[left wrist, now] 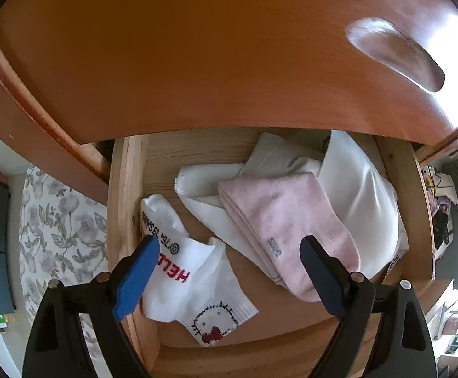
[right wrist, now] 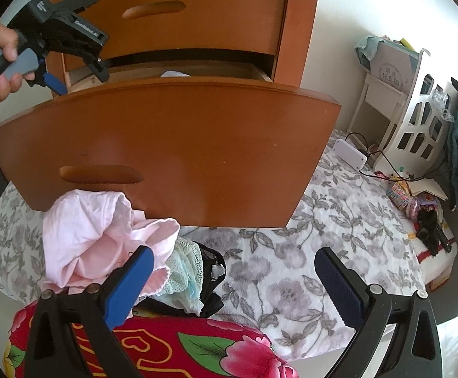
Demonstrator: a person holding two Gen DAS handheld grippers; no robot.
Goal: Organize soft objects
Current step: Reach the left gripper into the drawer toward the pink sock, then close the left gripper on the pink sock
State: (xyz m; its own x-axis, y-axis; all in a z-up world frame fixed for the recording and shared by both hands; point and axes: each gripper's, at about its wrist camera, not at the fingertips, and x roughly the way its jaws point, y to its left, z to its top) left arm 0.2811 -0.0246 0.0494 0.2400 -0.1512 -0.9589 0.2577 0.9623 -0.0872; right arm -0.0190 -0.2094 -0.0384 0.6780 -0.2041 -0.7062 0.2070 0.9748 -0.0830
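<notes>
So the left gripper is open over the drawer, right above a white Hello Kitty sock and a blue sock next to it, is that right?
Not quite: the sock beside the Hello Kitty sock is pink, not blue, as the left wrist view shows. The rest holds: the left gripper is open over the drawer.

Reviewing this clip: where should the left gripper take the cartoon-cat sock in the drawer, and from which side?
Judging by its pose, pinch the white cat sock across its flat middle, from straight above. The left gripper hangs open over it, and the drawer wall blocks any sideways approach.

wall (right wrist: 333, 31) white | dresser (right wrist: 197, 145) orange wood | floral bedcover (right wrist: 323, 220)
</notes>
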